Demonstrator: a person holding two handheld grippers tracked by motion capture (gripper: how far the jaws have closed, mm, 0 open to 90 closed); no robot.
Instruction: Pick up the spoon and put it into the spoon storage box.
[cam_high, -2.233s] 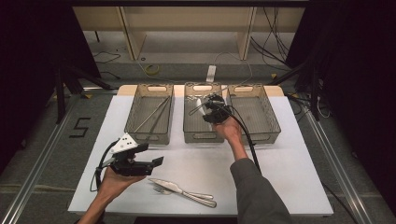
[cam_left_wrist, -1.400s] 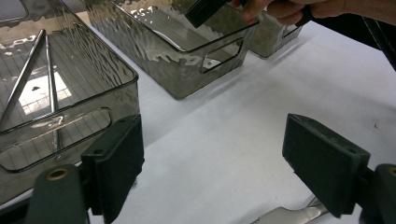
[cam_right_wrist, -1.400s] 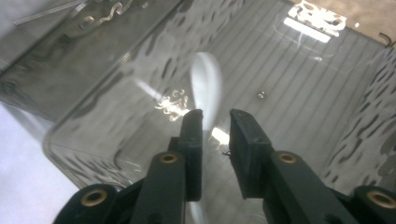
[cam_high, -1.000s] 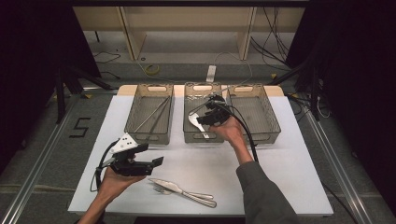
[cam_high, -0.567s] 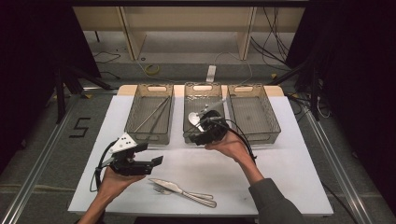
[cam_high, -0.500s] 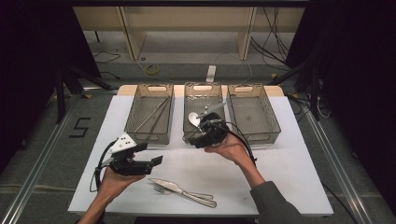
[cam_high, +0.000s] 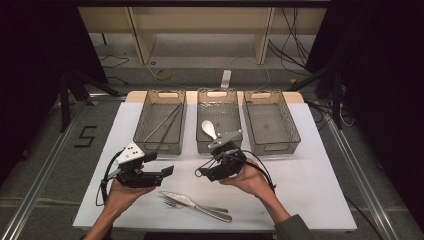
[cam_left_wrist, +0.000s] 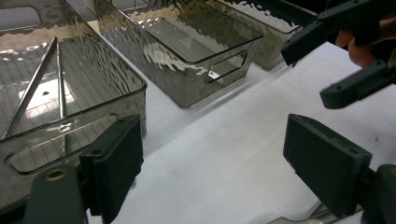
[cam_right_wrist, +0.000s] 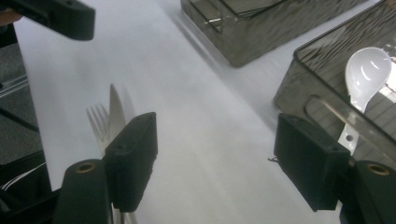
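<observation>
— Two pieces of cutlery, a silver metal table knife (cam_high: 196, 205) and a silver metal fork (cam_high: 172, 202), are seen lying crossed and touching on the white table (cam_high: 310, 185). Where are they placed relative to the jaws?

— In the right gripper view, the knife (cam_right_wrist: 116, 111) and fork (cam_right_wrist: 97, 122) are found just behind the left-hand jaw of the right gripper (cam_right_wrist: 217, 161), whose jaws are spread wide and nothing is held. In the high view that right gripper (cam_high: 207, 172) is held above the table, near the cutlery.

— And the left gripper (cam_left_wrist: 231, 170)?

— Its jaws are likewise parted and nothing is gripped; a cutlery tip is glimpsed by its right-hand jaw.

— What is seen beyond the jaws?

— Three smoky clear plastic bins (cam_high: 272, 122) are lined up ahead; a white ceramic spoon (cam_high: 210, 129) is leaned inside the middle one, and thin metal chopsticks (cam_high: 162, 122) are laid in the left one.
</observation>
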